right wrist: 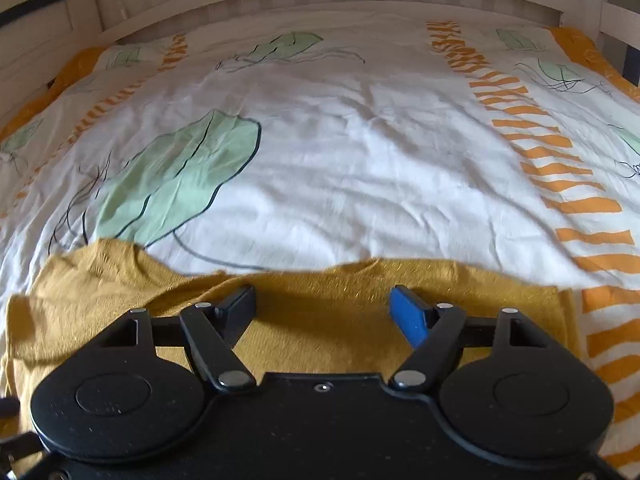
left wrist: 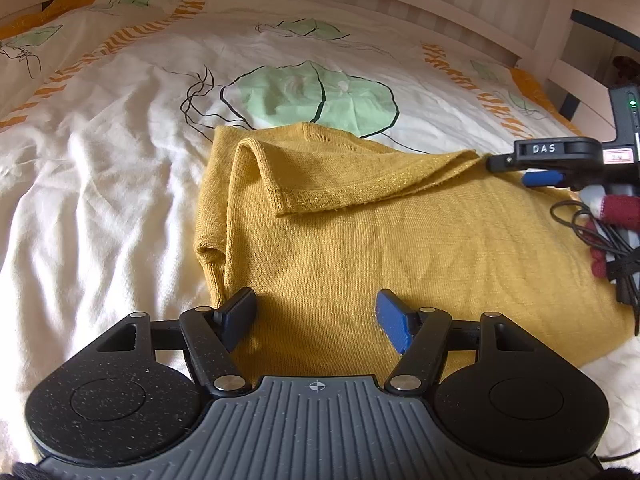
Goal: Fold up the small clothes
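Note:
A mustard-yellow knit garment lies on the bed, with one sleeve or flap folded over its upper part. My left gripper is open and empty, just above the garment's near edge. My right gripper is open and empty over the garment's far edge. In the left wrist view the right gripper shows from the side at the garment's right edge, by the tip of the folded flap.
The garment rests on a white duvet with green leaf prints and orange stripes. A pale wooden bed frame runs along the far side and right. Black cables hang by the right gripper.

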`<move>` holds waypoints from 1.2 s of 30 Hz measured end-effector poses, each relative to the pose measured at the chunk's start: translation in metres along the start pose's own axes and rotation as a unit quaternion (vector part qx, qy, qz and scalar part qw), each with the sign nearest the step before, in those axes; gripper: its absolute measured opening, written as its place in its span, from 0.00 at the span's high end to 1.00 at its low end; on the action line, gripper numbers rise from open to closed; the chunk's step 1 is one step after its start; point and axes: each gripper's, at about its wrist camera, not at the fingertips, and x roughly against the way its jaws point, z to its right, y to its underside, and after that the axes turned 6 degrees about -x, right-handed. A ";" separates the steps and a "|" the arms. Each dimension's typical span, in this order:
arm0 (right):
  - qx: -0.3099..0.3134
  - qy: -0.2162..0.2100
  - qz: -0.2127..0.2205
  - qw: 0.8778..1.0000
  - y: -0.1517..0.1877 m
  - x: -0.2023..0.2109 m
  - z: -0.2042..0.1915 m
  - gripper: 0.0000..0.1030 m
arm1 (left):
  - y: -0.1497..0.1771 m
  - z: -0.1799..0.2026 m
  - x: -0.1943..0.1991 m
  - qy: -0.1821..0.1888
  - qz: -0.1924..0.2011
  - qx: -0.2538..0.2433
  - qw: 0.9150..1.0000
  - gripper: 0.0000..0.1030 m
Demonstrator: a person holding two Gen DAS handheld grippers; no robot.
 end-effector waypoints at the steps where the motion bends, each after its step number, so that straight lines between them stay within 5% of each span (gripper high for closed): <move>1: -0.009 -0.001 0.009 1.000 -0.001 0.006 0.003 0.26 | -0.001 -0.001 0.000 0.001 -0.002 0.000 1.000 0.37; 9: -0.012 -0.035 0.033 0.999 0.026 0.063 0.026 0.25 | -0.022 -0.006 0.005 -0.005 -0.001 0.007 1.000 0.37; 19: 0.042 -0.011 0.024 0.999 0.090 0.084 0.043 0.21 | -0.042 -0.002 -0.015 -0.035 -0.018 -0.049 0.998 0.37; 36: 0.053 -0.041 0.027 0.997 0.097 0.077 0.044 0.02 | -0.094 -0.023 -0.070 -0.085 -0.037 -0.014 0.996 0.37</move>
